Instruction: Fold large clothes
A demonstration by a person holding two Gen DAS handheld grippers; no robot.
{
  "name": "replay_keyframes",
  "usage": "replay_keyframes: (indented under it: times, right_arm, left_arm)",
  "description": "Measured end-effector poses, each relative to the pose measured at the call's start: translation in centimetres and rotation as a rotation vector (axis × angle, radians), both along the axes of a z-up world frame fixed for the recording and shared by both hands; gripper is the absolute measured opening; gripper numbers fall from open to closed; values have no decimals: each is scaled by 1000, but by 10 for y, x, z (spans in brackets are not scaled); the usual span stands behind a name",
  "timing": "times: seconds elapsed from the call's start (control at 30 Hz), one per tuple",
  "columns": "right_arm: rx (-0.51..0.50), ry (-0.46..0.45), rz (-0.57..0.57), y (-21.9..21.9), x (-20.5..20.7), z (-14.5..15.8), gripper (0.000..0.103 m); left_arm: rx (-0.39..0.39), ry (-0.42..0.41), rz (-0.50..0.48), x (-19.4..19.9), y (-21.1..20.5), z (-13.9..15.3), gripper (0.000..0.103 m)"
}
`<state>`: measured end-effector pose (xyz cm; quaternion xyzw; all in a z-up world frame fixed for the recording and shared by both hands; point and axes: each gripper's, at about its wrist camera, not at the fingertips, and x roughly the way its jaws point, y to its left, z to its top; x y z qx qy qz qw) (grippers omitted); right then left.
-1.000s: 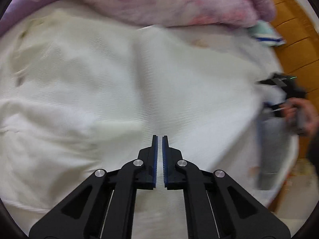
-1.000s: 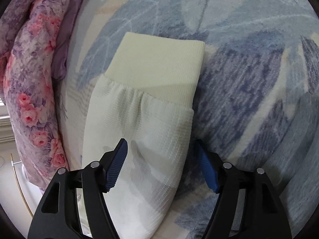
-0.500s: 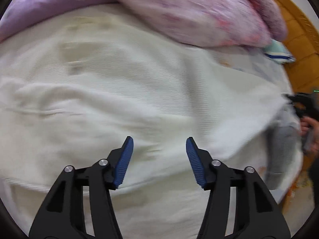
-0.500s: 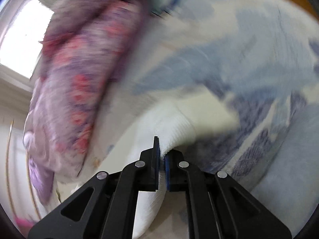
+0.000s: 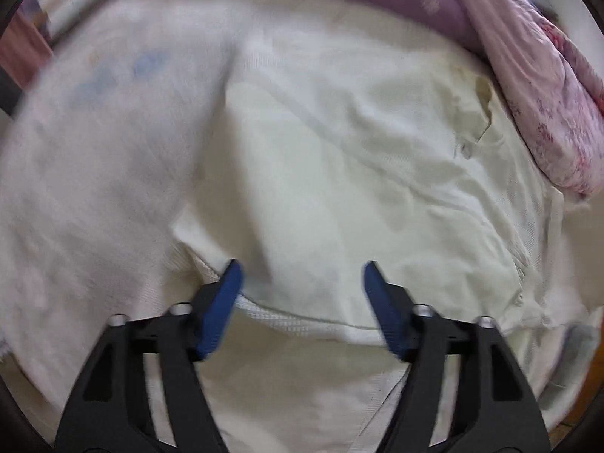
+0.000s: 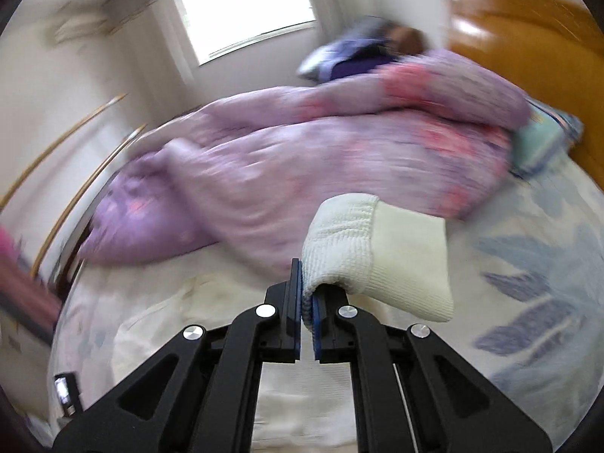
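Between the wide-open left gripper (image 5: pixel 302 283), white garment (image 5: pixel 339 188); its sleeve (image 6: pixel 339 249) pinched in right gripper (image 6: pixel 307 294).

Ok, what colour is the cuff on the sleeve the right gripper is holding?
Plain cream cuff, slightly yellower than the white waffle-knit sleeve; clearest in the right wrist view.

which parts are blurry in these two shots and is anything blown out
Left wrist view: white garment smears toward the left edge, sharper on the right. Right wrist view: purple floral quilt streaks with motion, window blown out, sleeve cuff near the right gripper sharp.
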<state>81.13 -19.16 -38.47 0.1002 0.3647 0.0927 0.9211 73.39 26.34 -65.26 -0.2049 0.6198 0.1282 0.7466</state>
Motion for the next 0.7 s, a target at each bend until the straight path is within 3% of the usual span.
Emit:
replay_keyframes:
  times: [0.07,0.1,0.17,0.27,0.4,0.43,0.53,0.7]
  right_arm:
    - [-7,7,75,60,-4,-5,4]
    - [0,11,106,87,-6,-8,4]
    - [-18,32,189,156,-12,-19,4]
    - [-18,98,295,250,-26,-50,4]
    - [-52,218,444,349,-49,-108,8]
    - [-114,298,505,379,-57,-137,9]
    - [-155,524,548,408,-67,-194,11]
    - [66,622,475,366,-62,-195,20]
  left_arm:
    - [-112,92,15,-1,15,-26,70]
    - [-141,89,34,-3,21,-27,70]
    - [-208,-25,63,-11,35,-6,70]
    - [-197,-161,66,-29,56,33,72]
    - [-171,-201,124,-53,99,53,72]
    - [-149,-200,127,-54,110,56,72]
    - [-113,-212,140,-63,127,61,72]
    - [-161,-250,199,-68,140,66,72]
